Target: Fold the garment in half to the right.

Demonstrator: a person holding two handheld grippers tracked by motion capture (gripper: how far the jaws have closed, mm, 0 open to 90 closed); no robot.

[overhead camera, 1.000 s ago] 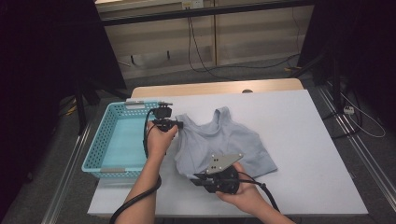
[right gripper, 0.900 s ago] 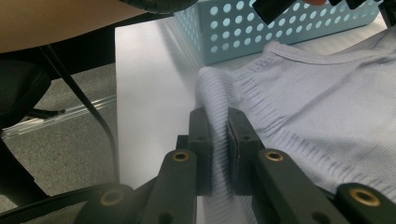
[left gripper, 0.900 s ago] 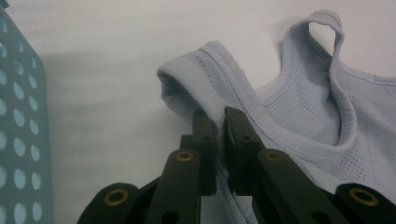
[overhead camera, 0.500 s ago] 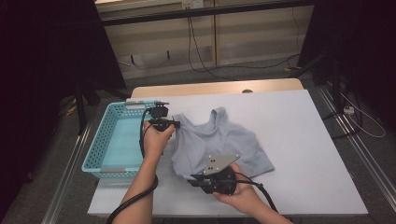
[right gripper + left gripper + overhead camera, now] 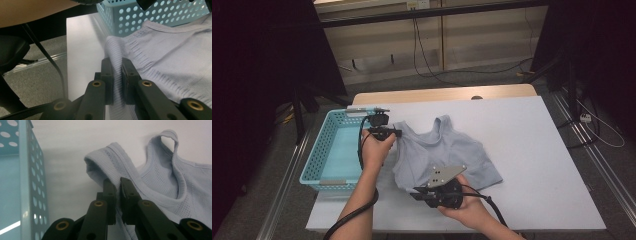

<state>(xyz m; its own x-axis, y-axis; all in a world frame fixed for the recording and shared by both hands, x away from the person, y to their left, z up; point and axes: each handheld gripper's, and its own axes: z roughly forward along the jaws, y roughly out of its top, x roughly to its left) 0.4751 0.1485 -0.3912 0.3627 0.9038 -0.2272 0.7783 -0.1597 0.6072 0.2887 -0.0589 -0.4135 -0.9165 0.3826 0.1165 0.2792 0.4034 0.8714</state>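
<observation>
At the near edge of the white worktop, the right hand-held gripper is pinching the hem of the pale blue top, cloth bunched between its jaws. Farther left, the left hand-held gripper is clamped on the top's shoulder strap, just beside the blue basket.

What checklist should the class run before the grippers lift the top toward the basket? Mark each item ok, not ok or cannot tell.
1. Left gripper pinches the top at its shoulder strap: ok.
2. Right gripper pinches the ribbed hem: ok.
3. Basket interior free of other things: ok.
4. Basket beside the top, on the left: ok.
5. Top free of both trailing cables: cannot tell.
6. Top spread on the table, nothing lying on it: ok.
</observation>
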